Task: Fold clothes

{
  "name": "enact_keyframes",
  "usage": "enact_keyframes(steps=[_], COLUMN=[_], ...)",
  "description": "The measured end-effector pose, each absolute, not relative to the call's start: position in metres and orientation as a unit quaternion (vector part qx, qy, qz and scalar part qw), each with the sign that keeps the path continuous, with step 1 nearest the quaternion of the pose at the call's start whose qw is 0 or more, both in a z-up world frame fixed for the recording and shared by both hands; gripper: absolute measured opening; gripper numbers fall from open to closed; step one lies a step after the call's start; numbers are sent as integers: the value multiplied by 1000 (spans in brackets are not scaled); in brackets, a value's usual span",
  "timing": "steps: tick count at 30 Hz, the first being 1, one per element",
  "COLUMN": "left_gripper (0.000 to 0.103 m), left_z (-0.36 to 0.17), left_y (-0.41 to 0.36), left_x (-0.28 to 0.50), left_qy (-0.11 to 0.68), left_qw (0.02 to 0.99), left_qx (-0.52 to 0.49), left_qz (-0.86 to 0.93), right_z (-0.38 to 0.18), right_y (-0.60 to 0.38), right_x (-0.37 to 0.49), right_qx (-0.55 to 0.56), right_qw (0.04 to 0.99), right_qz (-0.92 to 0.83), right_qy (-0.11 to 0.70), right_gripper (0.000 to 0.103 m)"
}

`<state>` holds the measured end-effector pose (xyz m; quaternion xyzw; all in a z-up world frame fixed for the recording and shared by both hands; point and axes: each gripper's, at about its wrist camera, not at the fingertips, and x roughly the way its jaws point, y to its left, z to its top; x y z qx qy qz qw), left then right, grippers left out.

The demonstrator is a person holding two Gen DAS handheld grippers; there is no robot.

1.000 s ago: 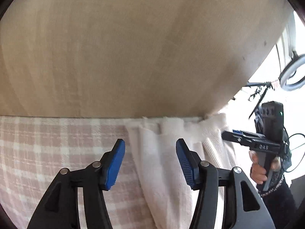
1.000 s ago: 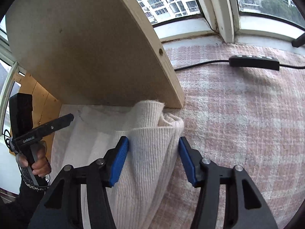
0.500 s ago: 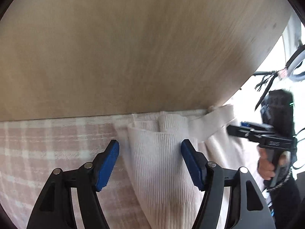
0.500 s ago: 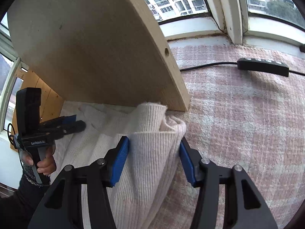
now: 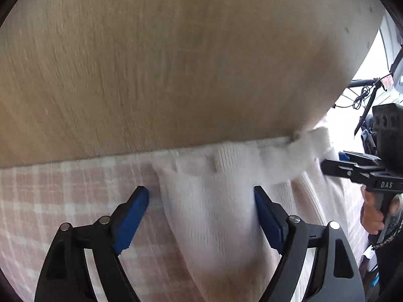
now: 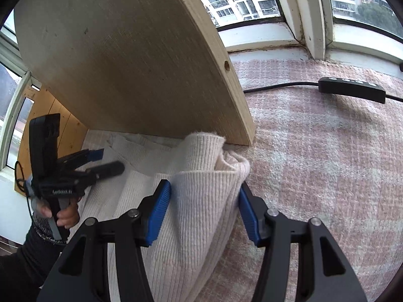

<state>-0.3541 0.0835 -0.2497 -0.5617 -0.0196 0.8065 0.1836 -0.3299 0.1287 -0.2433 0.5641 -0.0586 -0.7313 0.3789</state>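
Observation:
A cream ribbed knit garment (image 5: 211, 201) lies on a pink checked cloth (image 5: 63, 196), its far edge against a wooden board (image 5: 176, 63). My left gripper (image 5: 201, 214) is open, its blue pads either side of a fold of the garment. My right gripper (image 6: 204, 209) is open around a raised fold of the same garment (image 6: 201, 176) at the board's corner (image 6: 241, 136). The right gripper also shows at the right of the left wrist view (image 5: 352, 168). The left gripper shows at the left of the right wrist view (image 6: 100, 161).
The upright wooden board (image 6: 126, 63) blocks the far side. A black cable with an inline controller (image 6: 352, 90) lies on the checked cloth (image 6: 327, 163) under the window frame (image 6: 309, 25). A ring light stand (image 5: 365, 88) is at the far right.
My left gripper has opened wider and slid left along the garment edge. The right gripper has stayed open around the raised fold and moved slightly nearer the board's corner.

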Motion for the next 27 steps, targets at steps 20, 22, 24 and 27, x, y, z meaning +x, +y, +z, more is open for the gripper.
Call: enact_keyframes(steps=[20,22,24,27], left_gripper=[22,22,22,23], left_z=[-88,-59,-29,-5], left_y=[81,80,55,51], left_x=[-276,-255,-228,-190], left_qy=[-68,-61,-49,13], left_qw=[299,308,316,314], left_qx=[-423,-385,-345,-295], left_qz=[853,868,882,903], right_z=[-98,-58,-32,-13], right_y=[155,174,173,183], right_x=[-222,-201,-167,-128], right_qx=[417,375,330,284], right_qw=[404,405,404,395], right_qz=[-811,-832,-852,-874], right_qy=[-71,-56,-40,9], right_gripper=[19,19,19,20])
